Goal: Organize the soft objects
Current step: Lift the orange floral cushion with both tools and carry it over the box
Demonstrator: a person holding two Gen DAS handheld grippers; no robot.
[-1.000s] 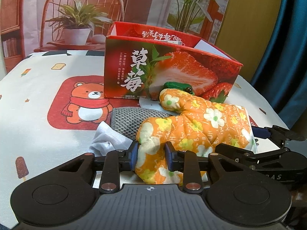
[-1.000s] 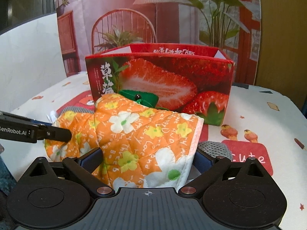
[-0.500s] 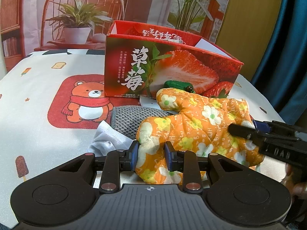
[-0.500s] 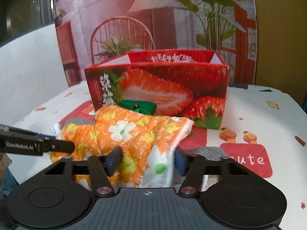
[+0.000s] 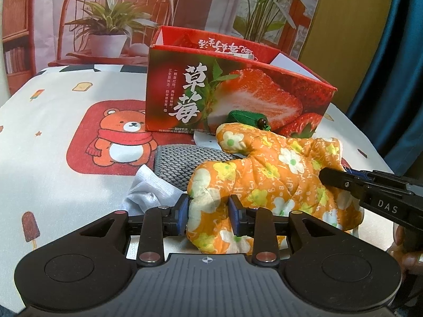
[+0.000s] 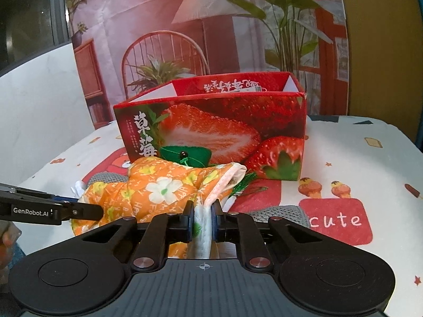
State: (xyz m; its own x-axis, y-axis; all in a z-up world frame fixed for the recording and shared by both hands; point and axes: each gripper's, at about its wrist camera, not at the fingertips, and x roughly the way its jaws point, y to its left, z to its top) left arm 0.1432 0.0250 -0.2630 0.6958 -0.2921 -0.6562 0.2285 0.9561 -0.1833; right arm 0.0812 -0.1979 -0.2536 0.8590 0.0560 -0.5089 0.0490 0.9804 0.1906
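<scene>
An orange flowered oven mitt (image 5: 275,182) lies in front of the red strawberry box (image 5: 238,97). My left gripper (image 5: 208,215) is shut on the mitt's finger end. My right gripper (image 6: 203,219) is shut on the mitt's white cuff edge (image 6: 203,224); the mitt (image 6: 158,187) stretches left from it. A grey knitted piece (image 5: 185,161) and a white cloth (image 5: 150,190) lie under and beside the mitt. A green felt item (image 5: 246,119) sits behind it, against the box. The box (image 6: 219,129) is open at the top.
The table has a white cloth with a bear print (image 5: 119,137) and a red "cute" patch (image 6: 335,219). A second grey knitted piece (image 6: 280,215) lies right of my right gripper. A printed backdrop stands behind; a blue curtain (image 5: 391,66) hangs at the right.
My right gripper has closed from wide open onto the mitt's cuff and the cuff has bunched up between its fingers. My left gripper has kept its hold.
</scene>
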